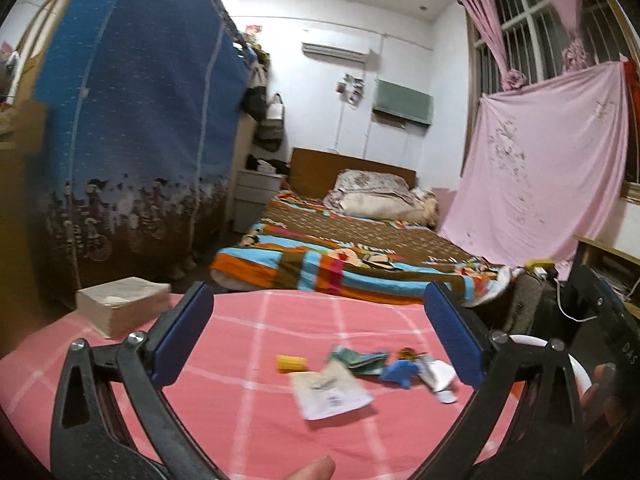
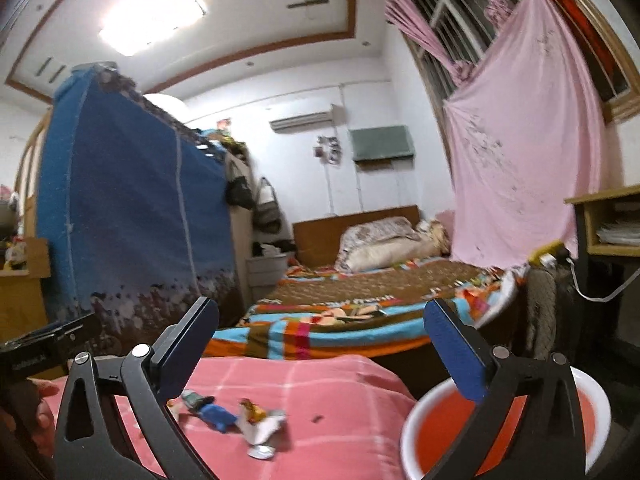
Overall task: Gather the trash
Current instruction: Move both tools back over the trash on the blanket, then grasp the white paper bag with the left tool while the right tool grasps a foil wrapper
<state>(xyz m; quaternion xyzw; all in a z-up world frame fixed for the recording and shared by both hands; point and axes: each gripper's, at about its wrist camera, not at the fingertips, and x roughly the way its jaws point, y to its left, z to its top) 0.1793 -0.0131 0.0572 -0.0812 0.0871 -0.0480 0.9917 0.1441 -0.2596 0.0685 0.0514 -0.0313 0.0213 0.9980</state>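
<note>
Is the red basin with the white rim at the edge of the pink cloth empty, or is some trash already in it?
Empty, as far as visible: the basin shows only bare red inside. The right claw hides part of it.

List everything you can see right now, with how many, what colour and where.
Cloth: one, pink checked, covering the near surface.
Trash scraps: a loose cluster, exact count unclear, yellow, green, blue and white, lying on the cloth.
Basin: one, white outside and red inside, at the cloth's right edge.
Paper stack: one, beige, cloth's far left corner.
Bed: one, multicoloured cover, beyond the cloth.
Wardrobe: one, blue fabric, left.
Sheet: one, pink, hung under the window.
Left tongs: black with blue pads, open, empty.
Right tongs: same, open, empty.
</note>
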